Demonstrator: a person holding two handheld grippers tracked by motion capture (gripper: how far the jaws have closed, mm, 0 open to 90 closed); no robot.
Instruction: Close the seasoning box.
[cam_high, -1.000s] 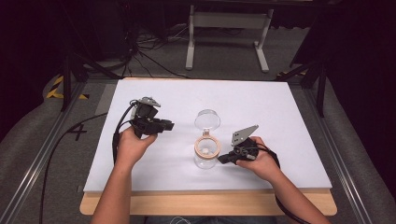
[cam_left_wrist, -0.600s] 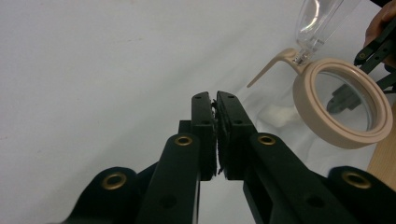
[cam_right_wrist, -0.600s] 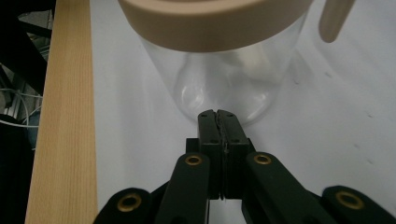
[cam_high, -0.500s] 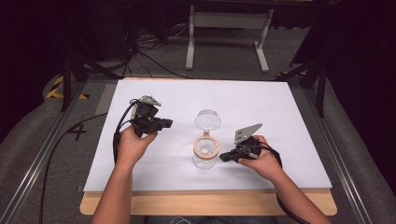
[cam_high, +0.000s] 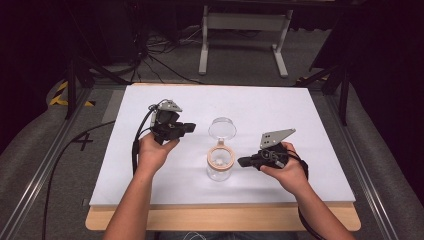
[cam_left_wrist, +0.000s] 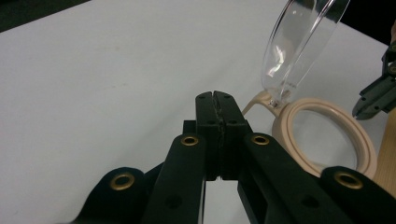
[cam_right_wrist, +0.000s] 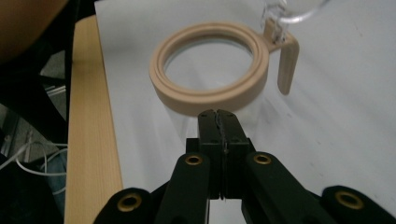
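clear jar stands upright, lid raised.

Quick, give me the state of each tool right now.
Left tool: closed, holding nothing.
Right tool: closed, holding nothing, beside the jar.

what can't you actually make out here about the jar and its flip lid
- Jar contents: high view, too small and glass too clear to tell.
- Lid top: left gripper view, cut off by the upper edge.
- Jar body below the tan rim: right gripper view, partly hidden by the shut right gripper.
- Hinge details: high view, too small.
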